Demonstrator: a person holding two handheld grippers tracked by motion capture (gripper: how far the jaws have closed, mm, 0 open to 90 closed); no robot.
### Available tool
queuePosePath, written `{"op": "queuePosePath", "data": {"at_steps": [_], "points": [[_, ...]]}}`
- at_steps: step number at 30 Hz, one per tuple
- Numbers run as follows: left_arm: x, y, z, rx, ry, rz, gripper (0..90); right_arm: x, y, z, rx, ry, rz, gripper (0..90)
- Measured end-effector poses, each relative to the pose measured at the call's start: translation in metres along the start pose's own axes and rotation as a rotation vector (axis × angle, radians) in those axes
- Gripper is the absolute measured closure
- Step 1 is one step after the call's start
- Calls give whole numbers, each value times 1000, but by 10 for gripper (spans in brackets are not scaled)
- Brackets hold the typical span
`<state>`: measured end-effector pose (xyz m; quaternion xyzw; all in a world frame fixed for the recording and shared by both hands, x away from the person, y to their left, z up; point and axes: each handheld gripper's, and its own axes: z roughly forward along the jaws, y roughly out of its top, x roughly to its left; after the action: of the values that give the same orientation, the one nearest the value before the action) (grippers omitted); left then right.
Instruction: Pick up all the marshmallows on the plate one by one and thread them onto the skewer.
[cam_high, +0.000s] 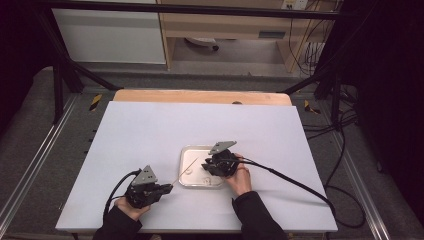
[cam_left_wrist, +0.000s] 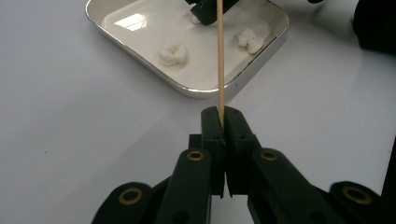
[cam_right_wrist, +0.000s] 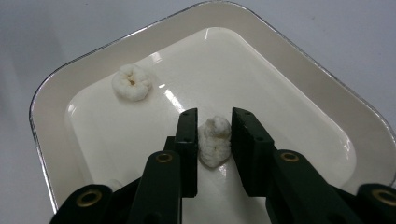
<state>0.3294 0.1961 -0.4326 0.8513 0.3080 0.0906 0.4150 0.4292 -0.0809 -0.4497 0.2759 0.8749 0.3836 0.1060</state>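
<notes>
A shallow cream tray (cam_high: 186, 150) with a metal rim sits on the white table. My left gripper (cam_left_wrist: 223, 116) is shut on the lower end of a thin wooden skewer (cam_left_wrist: 220, 56), which points toward the tray. In the high view the left gripper (cam_high: 170, 188) sits at the tray's near left. My right gripper (cam_right_wrist: 214, 116) reaches down into the tray, its jaws closed against both sides of a white puffed piece (cam_right_wrist: 215, 140). Another white piece (cam_right_wrist: 132, 82) lies loose in the tray's far left part, apart from the jaws.
Two loose white pieces (cam_left_wrist: 173, 53) (cam_left_wrist: 249, 39) lie in the tray (cam_left_wrist: 140, 51) beside the skewer's line. A black cable (cam_high: 290, 180) trails from the right gripper (cam_high: 205, 167) across the table to the right. The white table top (cam_high: 150, 125) is edged by a wooden strip at the far side.
</notes>
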Motion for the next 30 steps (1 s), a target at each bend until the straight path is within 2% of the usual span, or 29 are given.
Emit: {"op": "queuePosePath", "data": {"at_steps": [8, 13, 15, 17, 24, 26, 30], "points": [[0, 0, 1, 1, -3, 0, 877, -1, 2, -4, -10, 10, 50, 755], [-1, 0, 1, -3, -2, 1, 877, -2, 9, -18, -41, 37, 68, 756], [-2, 0, 1, -7, -2, 2, 877, 0, 14, -30, -80, 55, 86, 755], [-3, 0, 1, -10, -2, 3, 877, 0, 15, -35, -95, 65, 90, 754], [-5, 1, 2, -30, -7, -1, 877, -3, 18, -66, -215, 130, 174, 751], [-6, 1, 2, -38, -10, -2, 877, -3, 19, -73, -244, 142, 184, 751], [-8, 1, 2, -57, -5, 0, 877, -2, 24, -83, -312, 197, 230, 752]]}}
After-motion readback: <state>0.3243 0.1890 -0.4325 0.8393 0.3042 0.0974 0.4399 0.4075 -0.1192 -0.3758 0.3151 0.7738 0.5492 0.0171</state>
